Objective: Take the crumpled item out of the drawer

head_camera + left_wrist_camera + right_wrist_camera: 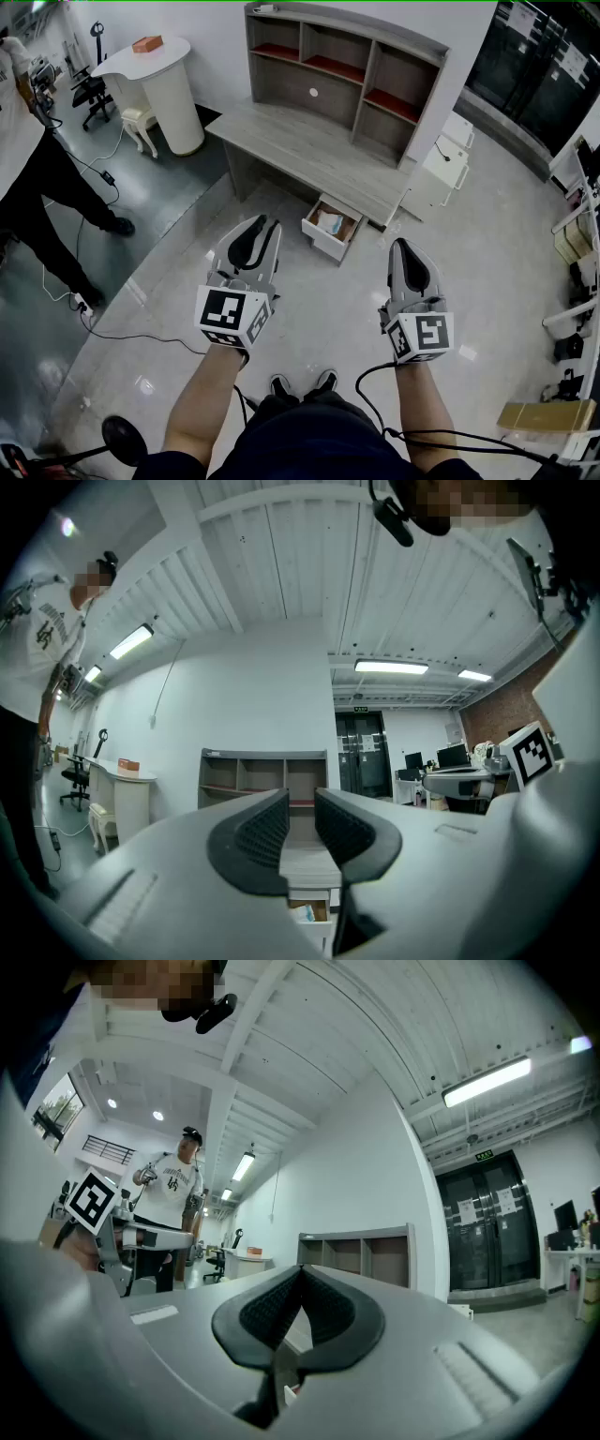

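I stand in an office on a pale, glossy floor [309, 309], looking steeply down. My shoes [300, 384] show at the bottom edge, between my two forearms.

I hold my left gripper [255, 225] out in front of me at the left. Its jaws stand a little apart with a narrow gap between the ribbed pads, and nothing is in that gap. My right gripper [405, 246] is out at the right, well apart from the left one. Its jaws are pressed together at the tips and pinch nothing. A black cable [375, 394] runs back from it toward my body.

Beyond and between the two grippers, a drawer [319, 236] is pulled open at floor level under the front edge of a grey desk [300, 150]. The crumpled item [330, 223] lies inside it, pale with a bluish tint. Neither gripper touches it or the drawer.

A hutch [347, 66] with open compartments stands on the back of the desk. A low white cabinet [439, 169] sits just beside the desk's right end.

Farther left is a white rounded counter [164, 89] with an orange box [147, 43] on top. A person [37, 178] in dark trousers stands at the left edge. Dark glass doors [544, 66] fill the far right corner.
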### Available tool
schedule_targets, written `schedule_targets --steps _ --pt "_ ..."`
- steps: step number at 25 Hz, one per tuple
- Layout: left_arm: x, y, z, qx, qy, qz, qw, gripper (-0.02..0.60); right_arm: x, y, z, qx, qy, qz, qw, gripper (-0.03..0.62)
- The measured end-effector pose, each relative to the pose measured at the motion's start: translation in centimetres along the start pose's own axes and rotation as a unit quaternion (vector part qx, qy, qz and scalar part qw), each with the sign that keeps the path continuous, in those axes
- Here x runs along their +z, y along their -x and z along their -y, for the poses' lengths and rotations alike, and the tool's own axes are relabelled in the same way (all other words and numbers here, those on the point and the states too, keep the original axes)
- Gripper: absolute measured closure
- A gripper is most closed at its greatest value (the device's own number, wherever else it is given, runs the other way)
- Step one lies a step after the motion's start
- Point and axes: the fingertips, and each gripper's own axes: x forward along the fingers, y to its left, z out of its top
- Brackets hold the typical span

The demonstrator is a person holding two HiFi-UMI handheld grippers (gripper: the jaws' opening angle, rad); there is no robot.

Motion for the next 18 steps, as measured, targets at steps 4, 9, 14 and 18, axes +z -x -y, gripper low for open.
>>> schedule_targets --steps 4,9,14,18 --pt "-0.2 -0.8 1.5 0.003 -0.001 -0.005 1.0 0.494 0.0 0.6 1.2 0.007 -0.003 0.002 1.0 0.589" --pt "-0.4 -1.9 3.4 0.012 -0.005 -0.012 0.9998 0.494 0.1 1.1 3.4 0.011 -0.011 0.02 1.0 0.588" --pt "-0.6 -3.3 5.1 0.023 -0.01 -0.019 0.9995 0.494 0.0 1.1 5.9 0.022 -0.018 0.023 0.999 0.588" --pt "-1.3 -4.2 6.4 0.026 -0.014 -0.028 0.9991 0.494 -1.0 1.1 7.6 0.026 -0.027 0.021 0.999 0.588"
